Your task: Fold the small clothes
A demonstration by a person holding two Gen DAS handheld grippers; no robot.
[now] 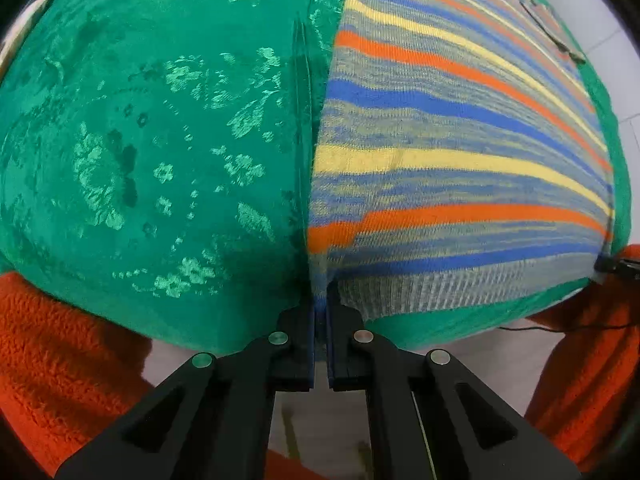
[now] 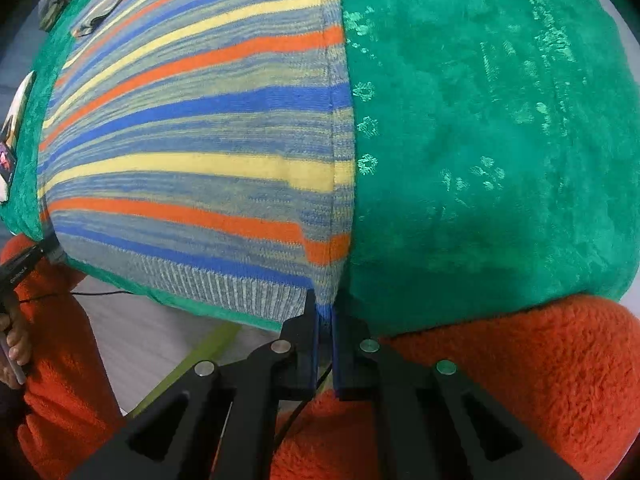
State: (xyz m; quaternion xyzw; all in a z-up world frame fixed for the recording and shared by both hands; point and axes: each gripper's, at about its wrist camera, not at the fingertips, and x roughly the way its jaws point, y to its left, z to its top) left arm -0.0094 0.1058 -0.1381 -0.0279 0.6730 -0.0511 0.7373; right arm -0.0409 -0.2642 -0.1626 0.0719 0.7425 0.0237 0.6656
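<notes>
A striped knit sweater (image 1: 460, 152) in blue, orange, yellow and grey lies flat on a green patterned cloth (image 1: 140, 140). My left gripper (image 1: 320, 300) is shut on the sweater's near left hem corner at the table's front edge. In the right wrist view the sweater (image 2: 200, 140) fills the left half. My right gripper (image 2: 325, 308) is shut on its near right hem corner, at the ribbed hem. The green cloth (image 2: 500, 140) lies to the right of it.
The person's orange fleece sleeves (image 1: 60, 360) (image 2: 520, 380) frame the lower view edges. Dark camouflage-patterned items (image 1: 560, 44) (image 2: 100, 12) lie at the sweater's far end. A thin black cable (image 2: 96, 293) hangs below the table edge over pale floor.
</notes>
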